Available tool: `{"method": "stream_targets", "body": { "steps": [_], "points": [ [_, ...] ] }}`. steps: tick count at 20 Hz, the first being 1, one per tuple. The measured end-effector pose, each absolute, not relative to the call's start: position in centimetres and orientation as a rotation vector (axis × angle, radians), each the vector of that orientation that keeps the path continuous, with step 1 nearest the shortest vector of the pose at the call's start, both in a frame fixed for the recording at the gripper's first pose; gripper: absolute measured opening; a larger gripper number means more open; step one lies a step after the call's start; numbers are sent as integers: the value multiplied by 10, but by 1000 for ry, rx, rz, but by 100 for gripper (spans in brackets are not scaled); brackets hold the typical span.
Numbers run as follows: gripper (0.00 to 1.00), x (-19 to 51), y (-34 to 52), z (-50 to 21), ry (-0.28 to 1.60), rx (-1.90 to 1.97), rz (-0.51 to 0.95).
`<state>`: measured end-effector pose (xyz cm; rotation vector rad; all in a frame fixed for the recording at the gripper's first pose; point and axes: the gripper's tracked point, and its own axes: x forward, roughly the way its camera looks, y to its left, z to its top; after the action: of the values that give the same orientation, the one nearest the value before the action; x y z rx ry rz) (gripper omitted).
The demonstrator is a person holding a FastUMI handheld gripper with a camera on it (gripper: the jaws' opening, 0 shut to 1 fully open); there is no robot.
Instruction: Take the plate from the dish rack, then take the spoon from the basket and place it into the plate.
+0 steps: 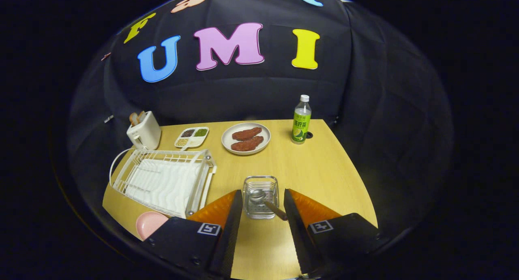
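Gripper (pixel 262 205): fingers spread apart, holding nothing, hovering over the near part of the table, pointed at the basket.
Basket (pixel 260 191): small wire basket standing on the table just ahead of the fingertips, in line with the gap between them.
Spoon (pixel 265 201): lies in the basket, bowl inside, handle slanting out over the near rim towards the right finger; whether it touches that finger cannot be told.
Plate (pixel 149 224): pink, lying flat at the table's near left corner, just beside the dish rack's near end and partly hidden by the left finger.
Dish rack (pixel 164 180): white wire rack along the table's left edge.
Toaster (pixel 144 130): white, at the far left corner, slices standing in its slots.
Divided tray (pixel 191 137): near the far edge, right of the toaster.
Round dish (pixel 246 138): carries two brown pieces, mid far edge.
Bottle (pixel 301 120): upright, green label, near the far right corner.
Table (pixel 324 170): light wood.
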<state>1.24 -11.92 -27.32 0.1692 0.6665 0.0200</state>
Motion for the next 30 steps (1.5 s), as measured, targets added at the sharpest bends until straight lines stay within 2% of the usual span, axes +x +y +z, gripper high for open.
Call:
{"method": "stream_targets", "body": {
  "steps": [4, 8, 9, 12, 13, 14, 15, 17, 24, 30],
  "points": [
    [64, 12, -127, -316, 749, 187, 23],
    [60, 6, -119, -343, 810, 230, 34],
    [48, 6, -118, -345, 817, 253, 27],
    [33, 11, -117, -349, 828, 328, -3],
    [25, 11, -110, -346, 826, 370, 11],
    [23, 13, -100, -344, 821, 415, 37],
    [16, 12, -100, -345, 835, 421, 37],
    [11, 12, -100, -343, 841, 425, 30],
    [11, 15, -118, -313, 819, 435, -26],
    [11, 16, -120, -249, 728, 377, 13]
  ]
}}
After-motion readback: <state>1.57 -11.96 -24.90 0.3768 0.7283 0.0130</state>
